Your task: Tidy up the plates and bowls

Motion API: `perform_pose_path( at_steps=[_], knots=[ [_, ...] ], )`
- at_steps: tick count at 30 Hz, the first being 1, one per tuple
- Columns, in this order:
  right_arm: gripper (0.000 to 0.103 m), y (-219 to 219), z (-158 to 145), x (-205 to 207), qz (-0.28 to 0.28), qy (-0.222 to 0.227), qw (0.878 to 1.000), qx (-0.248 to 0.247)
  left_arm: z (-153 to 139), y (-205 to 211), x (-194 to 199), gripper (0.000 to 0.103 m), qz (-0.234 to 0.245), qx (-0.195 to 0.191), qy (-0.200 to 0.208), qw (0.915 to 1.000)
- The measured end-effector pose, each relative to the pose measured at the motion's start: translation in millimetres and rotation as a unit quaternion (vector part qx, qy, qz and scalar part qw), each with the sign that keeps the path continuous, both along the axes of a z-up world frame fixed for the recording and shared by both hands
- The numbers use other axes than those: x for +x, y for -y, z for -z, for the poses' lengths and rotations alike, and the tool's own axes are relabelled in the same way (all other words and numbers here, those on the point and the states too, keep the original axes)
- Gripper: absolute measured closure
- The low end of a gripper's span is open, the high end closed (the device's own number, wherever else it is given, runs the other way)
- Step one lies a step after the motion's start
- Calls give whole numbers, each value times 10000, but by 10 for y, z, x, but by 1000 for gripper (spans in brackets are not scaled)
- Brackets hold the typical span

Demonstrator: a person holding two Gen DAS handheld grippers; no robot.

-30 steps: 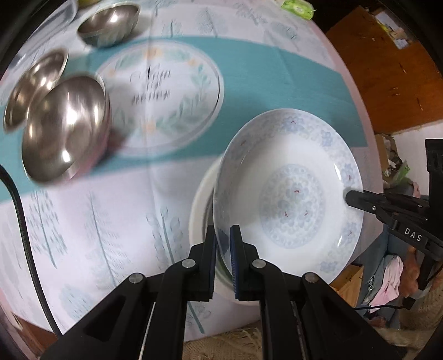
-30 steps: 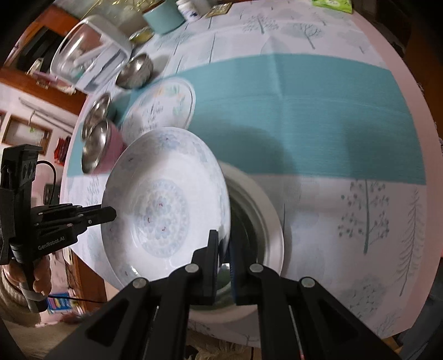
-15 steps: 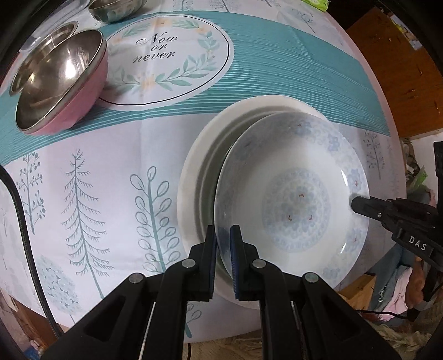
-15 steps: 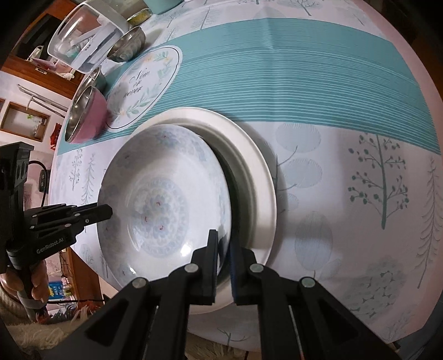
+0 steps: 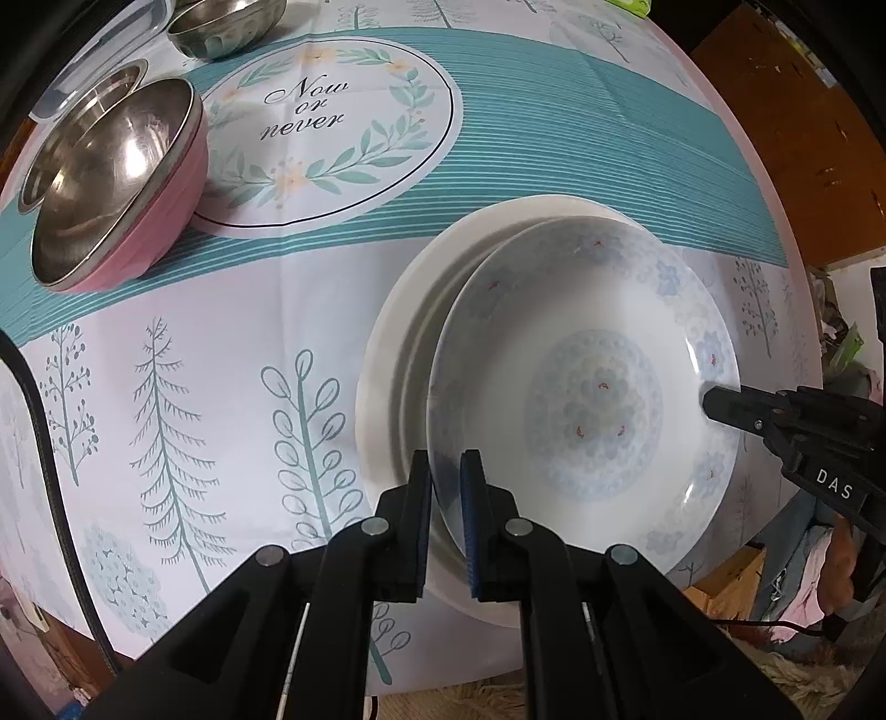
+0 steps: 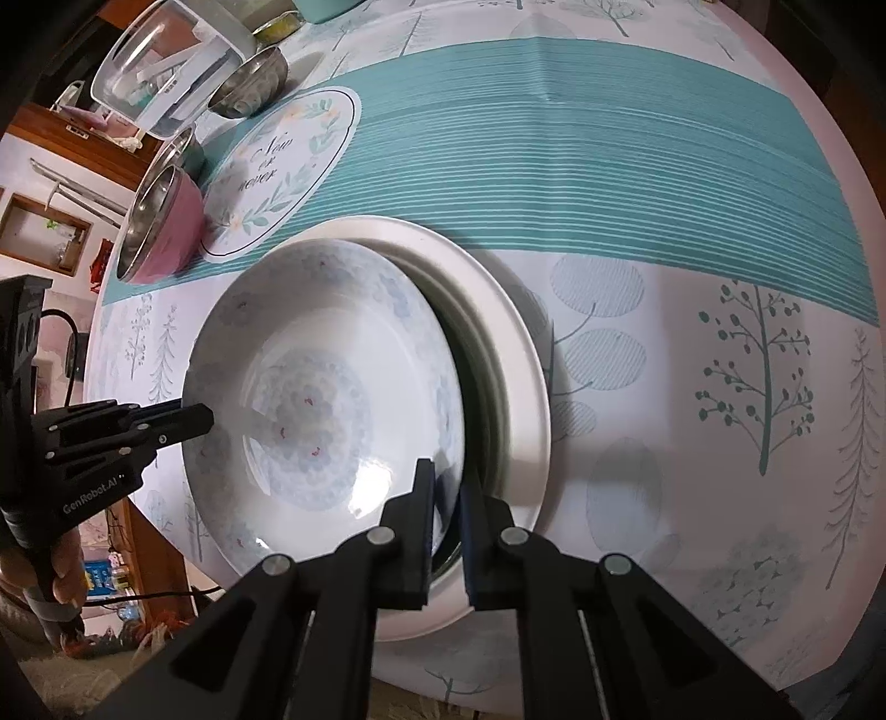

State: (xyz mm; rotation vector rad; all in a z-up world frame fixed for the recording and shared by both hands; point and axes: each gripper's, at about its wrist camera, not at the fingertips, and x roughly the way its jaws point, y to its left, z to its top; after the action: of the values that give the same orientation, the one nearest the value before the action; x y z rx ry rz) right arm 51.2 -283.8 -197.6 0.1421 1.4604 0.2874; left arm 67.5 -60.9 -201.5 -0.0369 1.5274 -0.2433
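A white plate with a pale blue flower pattern (image 5: 592,387) is held by both grippers at opposite rims. My left gripper (image 5: 446,487) is shut on its near rim; it also shows in the right wrist view (image 6: 183,421). My right gripper (image 6: 446,498) is shut on the other rim and shows in the left wrist view (image 5: 714,401). The patterned plate (image 6: 326,393) sits low over a larger plain white plate (image 5: 410,310) on the table, shown in the right wrist view (image 6: 515,354).
A pink bowl with a steel inside (image 5: 111,183) sits at the left by the round "Now or never" print (image 5: 326,133). A steel bowl (image 5: 227,27) and a clear container (image 6: 166,72) stand further back. The table edge is close below the plates.
Both grippers have lowered the patterned plate from above the table down over the plain white plate. The grips on its rims are unchanged.
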Motion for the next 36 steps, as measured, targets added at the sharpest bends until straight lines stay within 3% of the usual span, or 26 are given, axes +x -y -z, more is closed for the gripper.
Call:
perform_pose_path(
  at_steps=[9,12,14,19,24,29,36],
  knots=[
    [92,-69,-15,-10,-162,8,9996,-219,-54,47,-26,94,182,50,36,9998],
    [92,-83,-73,-19,-204,122,9991,-342,-91,70,-27,85,214,34,80,9997],
    [92,-103,-121,-26,-244,220,9985,-435,-136,89,-30,71,259,97,178,9995],
    [92,-97,-218,-29,-257,372,9979,-473,-222,112,-32,56,314,195,371,9986],
    [92,-127,-275,-65,-280,443,9976,-456,-303,115,-56,49,310,230,478,9981],
    [92,-161,-336,-144,-327,490,9975,-383,-450,155,-152,35,240,272,719,9967],
    [91,-207,-483,-300,-418,649,9968,-208,-701,166,-346,24,-69,87,1053,9944]
  ],
)
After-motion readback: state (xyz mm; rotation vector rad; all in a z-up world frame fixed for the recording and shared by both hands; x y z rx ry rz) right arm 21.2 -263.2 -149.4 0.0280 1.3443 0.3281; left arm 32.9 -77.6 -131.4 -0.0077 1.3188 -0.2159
